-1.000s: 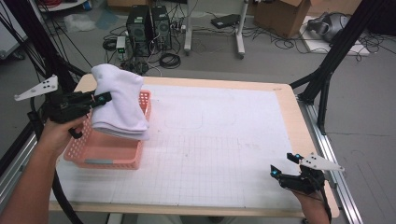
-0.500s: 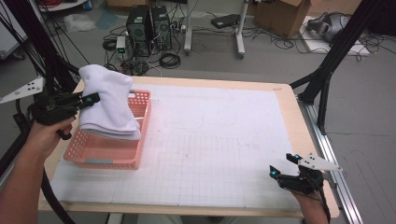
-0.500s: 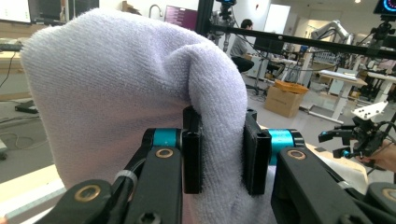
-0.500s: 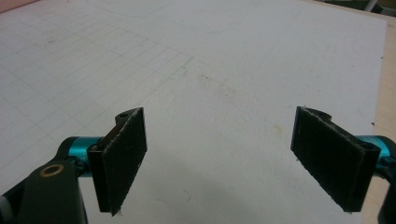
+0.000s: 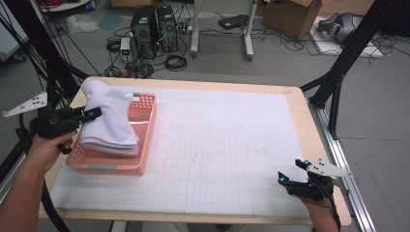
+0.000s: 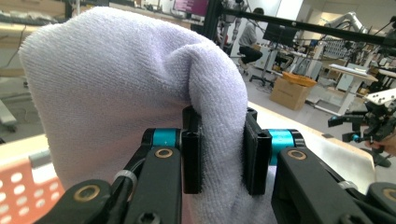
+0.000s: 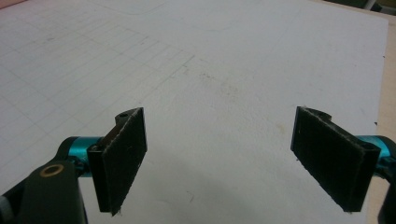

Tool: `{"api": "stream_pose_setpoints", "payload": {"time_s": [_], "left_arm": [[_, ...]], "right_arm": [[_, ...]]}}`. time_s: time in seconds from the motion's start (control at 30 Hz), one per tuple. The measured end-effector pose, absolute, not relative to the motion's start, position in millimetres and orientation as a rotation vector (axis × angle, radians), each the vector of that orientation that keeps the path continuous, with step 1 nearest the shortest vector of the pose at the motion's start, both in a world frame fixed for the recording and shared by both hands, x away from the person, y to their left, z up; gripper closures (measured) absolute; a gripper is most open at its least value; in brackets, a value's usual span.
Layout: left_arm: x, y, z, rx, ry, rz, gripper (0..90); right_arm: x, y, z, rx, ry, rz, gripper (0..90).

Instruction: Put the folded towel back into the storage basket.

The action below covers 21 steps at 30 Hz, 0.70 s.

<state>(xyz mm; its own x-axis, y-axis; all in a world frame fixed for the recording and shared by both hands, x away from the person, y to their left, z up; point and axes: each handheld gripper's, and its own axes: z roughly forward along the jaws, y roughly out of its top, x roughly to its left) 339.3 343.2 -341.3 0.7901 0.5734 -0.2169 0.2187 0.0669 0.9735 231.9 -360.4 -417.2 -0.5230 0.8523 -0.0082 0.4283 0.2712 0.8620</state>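
A folded white towel (image 5: 107, 117) hangs over the pink basket (image 5: 142, 140) at the table's left, drooping into it. My left gripper (image 5: 92, 113) is shut on the towel's left side. In the left gripper view the towel (image 6: 121, 88) is pinched between both jaws of my left gripper (image 6: 219, 154). Near the table's front right corner my right gripper (image 5: 292, 172) is open, low over the mat. The right gripper view has that right gripper (image 7: 233, 158) with its jaws wide apart and nothing between them, above the white gridded mat (image 7: 210, 60).
The white gridded mat (image 5: 227, 145) covers most of the wooden table (image 5: 295, 94). Black frame legs (image 5: 338, 67) stand at the table's right and left back corners. Computers, cables and boxes lie on the floor behind.
My left gripper has carried the towel further left and a little down, so it sits lower over the basket. The right gripper has stayed where it was.
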Motion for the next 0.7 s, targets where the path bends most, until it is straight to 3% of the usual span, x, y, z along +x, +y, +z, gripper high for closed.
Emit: {"api": "stream_pose_setpoints", "payload": {"time_s": [0.5, 0.7], "left_arm": [[354.3, 328.6, -366.8, 1.610, 0.771, 0.250, 70.7], [358.6, 328.8, -369.6, 1.647, 0.901, 0.248, 61.9]], "right_arm": [[231.8, -357.7, -419.5, 1.152, 2.084, 1.156, 17.3], [231.1, -357.8, -418.8, 1.152, 2.081, 1.163, 17.4]]}}
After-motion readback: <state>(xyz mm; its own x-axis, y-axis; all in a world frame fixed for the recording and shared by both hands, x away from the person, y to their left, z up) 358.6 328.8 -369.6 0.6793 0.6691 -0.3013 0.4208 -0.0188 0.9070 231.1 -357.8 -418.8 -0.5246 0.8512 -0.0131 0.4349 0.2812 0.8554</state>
